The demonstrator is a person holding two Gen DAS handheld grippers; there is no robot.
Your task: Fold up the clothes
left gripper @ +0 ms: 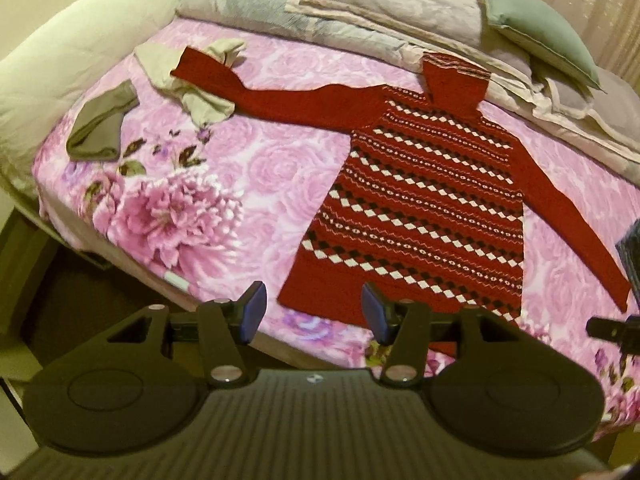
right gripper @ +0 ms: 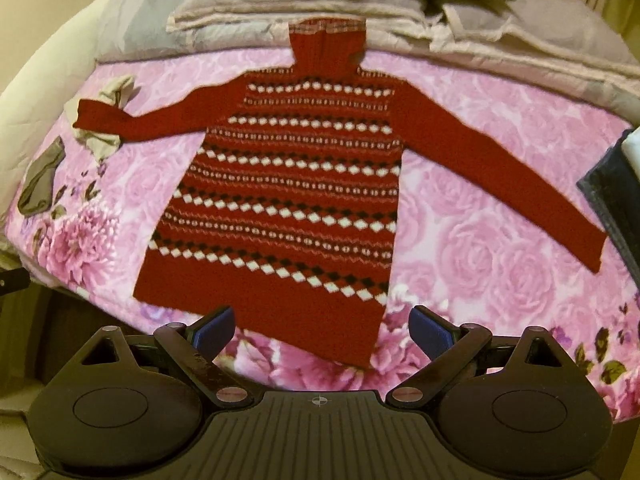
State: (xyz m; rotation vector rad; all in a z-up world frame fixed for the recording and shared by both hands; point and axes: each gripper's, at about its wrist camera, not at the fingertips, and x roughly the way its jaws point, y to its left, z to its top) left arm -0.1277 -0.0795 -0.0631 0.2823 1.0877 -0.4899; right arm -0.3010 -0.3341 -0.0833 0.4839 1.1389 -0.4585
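Left wrist view: the left gripper [left gripper: 312, 312], jaws wide apart and empty, hovers above the red sweater [left gripper: 420, 208] hem at six o'clock. At ten o'clock one sleeve overlaps a beige garment [left gripper: 200, 98]. Right gripper [right gripper: 322, 330] likewise gapes empty. Spread flat for folding, the sweater has bare floral bedsheet [right gripper: 480, 240] at three o'clock.

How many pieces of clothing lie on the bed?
3: the red sweater spread flat in the middle, a beige garment under its sleeve end, an olive garment near the bed's edge. Others may be hidden.
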